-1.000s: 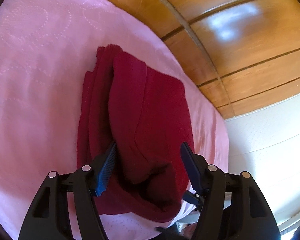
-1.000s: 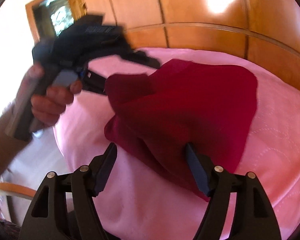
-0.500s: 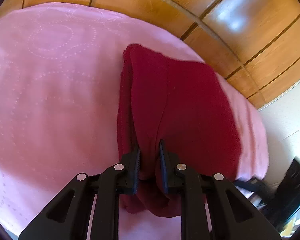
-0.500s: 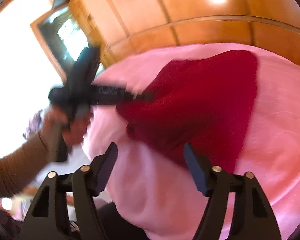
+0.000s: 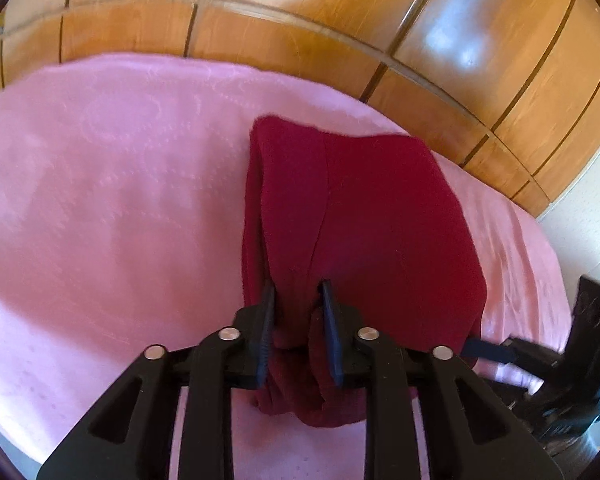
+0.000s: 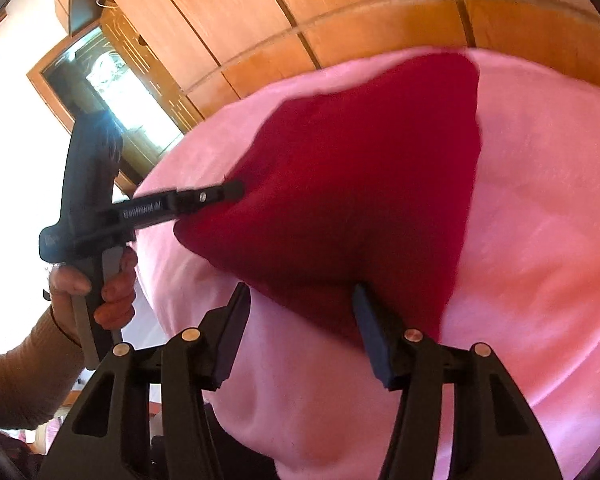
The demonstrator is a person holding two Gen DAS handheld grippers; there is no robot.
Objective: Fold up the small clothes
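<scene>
A dark red garment [image 5: 364, 216] lies folded lengthwise on the pink bedspread [image 5: 120, 200]. My left gripper [image 5: 296, 288] pinches a bunched fold at the garment's near end, and its jaws are easing open around that fold. In the right wrist view, a hand [image 6: 100, 292] holds the left gripper [image 6: 232, 192] at the garment's [image 6: 360, 168] left corner. My right gripper [image 6: 300, 290] straddles the near corner and its jaws are closing. Its right finger [image 6: 370, 320] touches the cloth, while the left finger is off it over the bedspread.
A wooden panelled wall [image 5: 300, 40] runs close behind the bed. A glass-fronted wooden cabinet [image 6: 112, 84] stands at the left in the right wrist view. The bedspread's edge [image 5: 540, 272] drops off near a white wall [image 5: 580, 208]. The right gripper's body [image 5: 560, 360] shows at lower right.
My left gripper has shut on the garment's near fold and swung round, then widened slightly. My right gripper's jaws have narrowed and it has rolled. The garment is drawn out towards the left gripper.
</scene>
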